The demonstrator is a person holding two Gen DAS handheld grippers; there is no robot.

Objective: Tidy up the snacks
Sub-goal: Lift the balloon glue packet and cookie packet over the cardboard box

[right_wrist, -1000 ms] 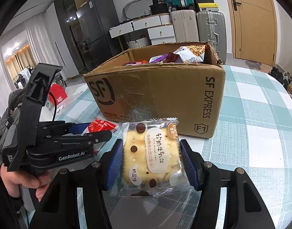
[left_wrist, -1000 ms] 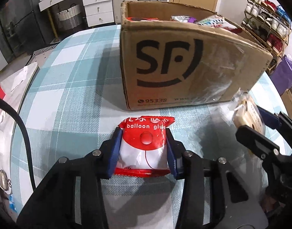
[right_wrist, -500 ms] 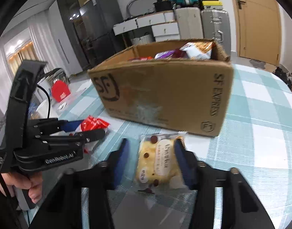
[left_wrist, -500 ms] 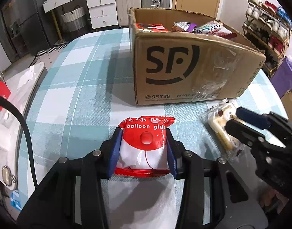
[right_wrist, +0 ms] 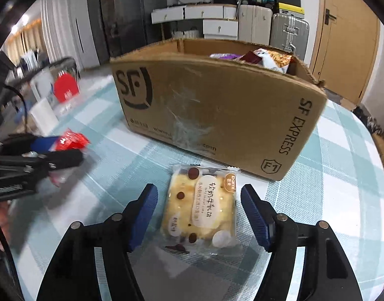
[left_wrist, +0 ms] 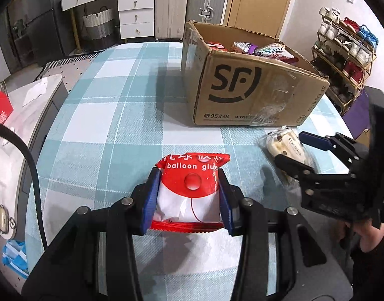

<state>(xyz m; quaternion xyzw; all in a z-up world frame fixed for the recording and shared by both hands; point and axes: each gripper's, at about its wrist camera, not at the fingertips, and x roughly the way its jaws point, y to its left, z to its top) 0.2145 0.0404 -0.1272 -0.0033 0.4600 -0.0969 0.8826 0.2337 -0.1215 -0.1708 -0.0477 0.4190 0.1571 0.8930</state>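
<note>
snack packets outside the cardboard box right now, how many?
2. The red-and-white "balloon glue" packet is clamped in the left gripper. The yellow biscuit packet lies on the checked tablecloth between the right gripper's opening jaws. More fill the brown cardboard box.

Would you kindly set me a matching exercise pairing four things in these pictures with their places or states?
Things:
1. red balloon glue packet
2. yellow biscuit packet
3. cardboard box
4. purple snack bag

Places or states:
A. inside the box
B. lying on the tablecloth between opening jaws, untouched
C. clamped between blue pads
D. standing open-topped on the checked tablecloth

Pairs: 1-C, 2-B, 3-D, 4-A
</note>
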